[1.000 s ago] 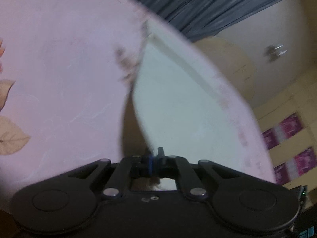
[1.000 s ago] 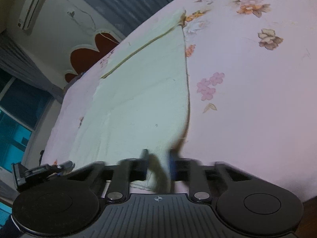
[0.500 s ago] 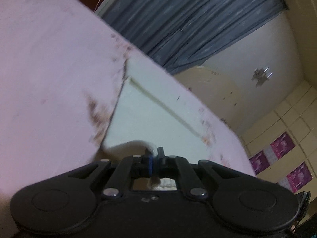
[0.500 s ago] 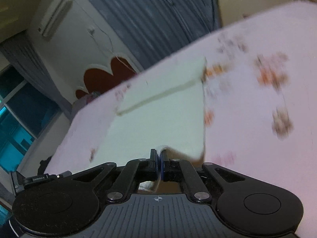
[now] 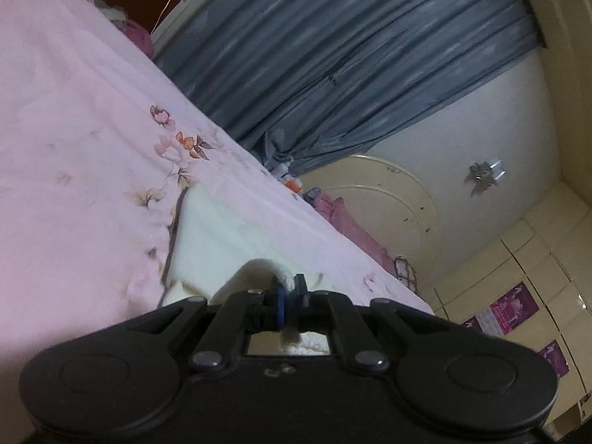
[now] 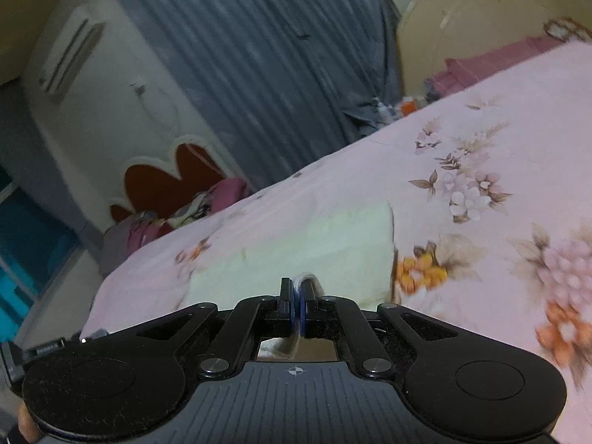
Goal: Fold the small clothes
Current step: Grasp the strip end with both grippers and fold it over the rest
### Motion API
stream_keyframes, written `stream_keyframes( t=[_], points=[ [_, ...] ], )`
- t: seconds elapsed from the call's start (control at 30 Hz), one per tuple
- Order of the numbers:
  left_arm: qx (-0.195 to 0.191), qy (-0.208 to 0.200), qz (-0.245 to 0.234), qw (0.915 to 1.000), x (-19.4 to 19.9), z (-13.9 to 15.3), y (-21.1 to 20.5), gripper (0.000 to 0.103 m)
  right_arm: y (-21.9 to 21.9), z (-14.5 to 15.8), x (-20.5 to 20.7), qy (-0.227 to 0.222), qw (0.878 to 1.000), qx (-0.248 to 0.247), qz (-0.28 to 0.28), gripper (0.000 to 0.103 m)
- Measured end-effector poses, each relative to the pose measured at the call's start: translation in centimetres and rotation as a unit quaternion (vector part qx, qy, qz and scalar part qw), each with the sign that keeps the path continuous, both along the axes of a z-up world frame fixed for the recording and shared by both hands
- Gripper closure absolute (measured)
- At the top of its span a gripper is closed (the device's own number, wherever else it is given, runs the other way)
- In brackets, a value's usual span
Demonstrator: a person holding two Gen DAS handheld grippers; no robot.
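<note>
A pale cream cloth [image 5: 222, 236] lies on the pink flowered bedsheet [image 5: 74, 129]. My left gripper [image 5: 290, 288] is shut on the cloth's near edge, which curls up over its fingertips. In the right wrist view the same cloth [image 6: 314, 244] spreads ahead, and my right gripper [image 6: 298, 292] is shut on another part of its near edge, a fold of it pinched between the pads. Both held edges are lifted over the rest of the cloth, so it lies doubled beneath them.
Grey-blue curtains [image 5: 333, 55] hang behind the bed. A red flower-shaped headboard [image 6: 166, 181] with a heap of clothes [image 6: 192, 207] stands at the bed's far end. A round cream panel [image 5: 388, 203] and pink bedding [image 5: 351, 222] lie past the far edge.
Both grippers have carried the cloth's near edge forward and up over the rest of it. The visible cloth has shortened to a narrow doubled strip, and more of the room shows.
</note>
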State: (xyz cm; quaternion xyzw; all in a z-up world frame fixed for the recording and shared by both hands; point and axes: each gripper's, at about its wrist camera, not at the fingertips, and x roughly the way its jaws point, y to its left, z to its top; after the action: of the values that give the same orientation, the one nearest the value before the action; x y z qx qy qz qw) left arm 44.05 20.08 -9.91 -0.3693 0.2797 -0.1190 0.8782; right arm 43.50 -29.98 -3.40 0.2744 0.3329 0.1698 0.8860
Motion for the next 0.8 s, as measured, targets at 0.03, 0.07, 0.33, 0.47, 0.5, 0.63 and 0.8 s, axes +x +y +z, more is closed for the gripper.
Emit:
stream_keyframes(
  t=[0.03, 0.07, 0.33, 0.47, 0.5, 0.63, 0.8],
  points=[
    [-0.001, 0.006, -0.002, 1.0, 1.6, -0.4, 0.0, 0.099, -0.1, -0.6, 1.4, 0.006, 1.0, 0.002, -0.004, 0.102],
    [-0.002, 0.013, -0.004, 0.9999, 3.0, -0.8, 0.1, 0.099, -0.2, -1.0, 2.6, 0.012, 1.0, 0.004, -0.008, 0.102],
    [0.017, 0.077, -0.019, 0.9967, 11.9, -4.6, 0.5, 0.099, -0.2, -5.6, 10.8, 0.081, 0.996, 0.009, -0.031, 0.101],
    [-0.001, 0.07, -0.038, 0.9969, 14.3, -5.7, 0.9, 0.088, -0.6, -7.9, 13.3, 0.098, 0.994, 0.034, -0.035, 0.101],
    [-0.005, 0.059, -0.038, 0.9975, 14.7, -5.7, 1.1, 0.078, -0.6, -8.0, 13.5, 0.084, 0.995, 0.045, -0.034, 0.101],
    [0.007, 0.022, -0.031, 0.9993, 15.0, -5.0, 1.5, 0.041, -0.9, -7.1, 13.4, 0.041, 0.996, 0.026, -0.07, 0.025],
    [0.072, 0.045, -0.069, 0.994, 16.2, -5.2, 1.0, 0.055, -1.1, -6.8, 13.5, 0.021, 0.998, -0.006, -0.053, 0.024]
  ],
)
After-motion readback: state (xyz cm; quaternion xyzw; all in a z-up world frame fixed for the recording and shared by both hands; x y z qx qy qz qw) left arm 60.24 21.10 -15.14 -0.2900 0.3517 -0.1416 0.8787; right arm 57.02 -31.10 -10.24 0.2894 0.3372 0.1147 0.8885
